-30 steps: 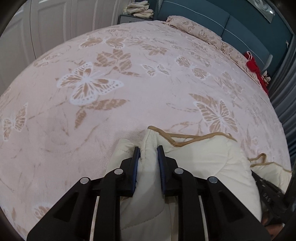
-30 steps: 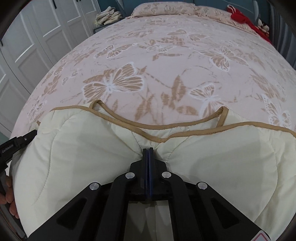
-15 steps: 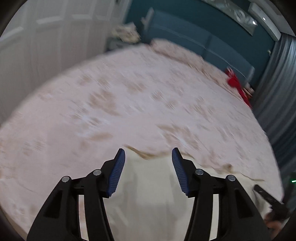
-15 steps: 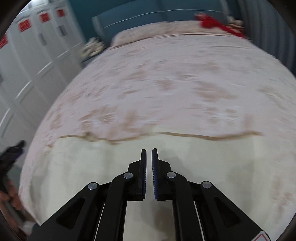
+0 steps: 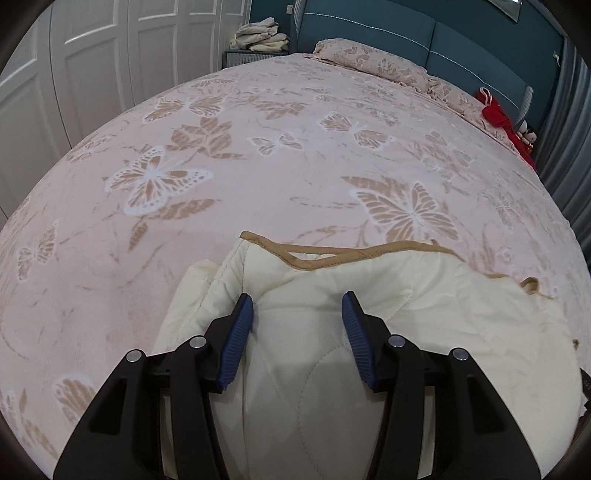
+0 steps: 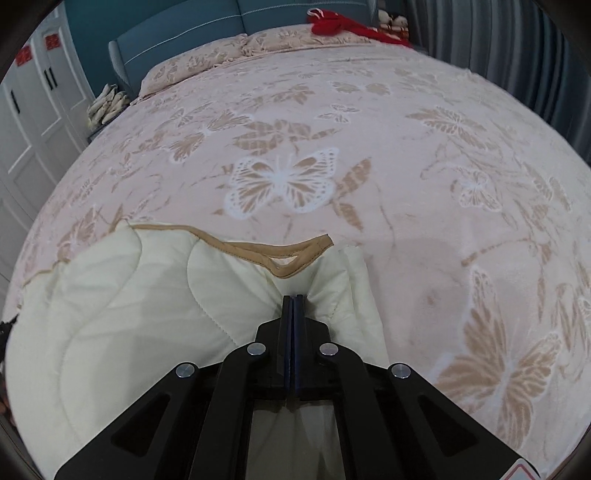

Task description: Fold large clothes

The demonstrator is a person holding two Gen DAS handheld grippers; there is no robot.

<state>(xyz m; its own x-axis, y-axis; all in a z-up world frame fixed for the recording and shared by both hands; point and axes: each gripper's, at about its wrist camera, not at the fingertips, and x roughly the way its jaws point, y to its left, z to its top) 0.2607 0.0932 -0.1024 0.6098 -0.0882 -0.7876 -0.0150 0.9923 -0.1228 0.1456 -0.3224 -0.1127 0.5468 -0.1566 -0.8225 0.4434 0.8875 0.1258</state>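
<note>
White wardrobe doors (image 5: 92, 66), butterfly-print bed (image 5: 295, 147), red cloth (image 5: 498, 114) by headboard. Cream quilted garment (image 5: 424, 302) (tan-trimmed edge toward headboard) lies crosswise at bed's near edge. Left tool (image 5: 297, 314) spread wide; right tool (image 6: 293, 302) clamps garment.

A pink bedspread (image 5: 295, 155) printed with tan and white butterflies fills most of both views, with 2 matching pillows (image 6: 207, 64) lying at its far end against a teal padded headboard (image 5: 424, 33). A red fabric item (image 6: 343, 24) lies at the upper right of the bed, beside grey curtains (image 6: 498, 48). White panelled wardrobe doors (image 5: 74, 74) occupy the upper left, and a stack of folded cream linens (image 5: 260, 37) rests on a low cabinet between the doors and the headboard.
</note>
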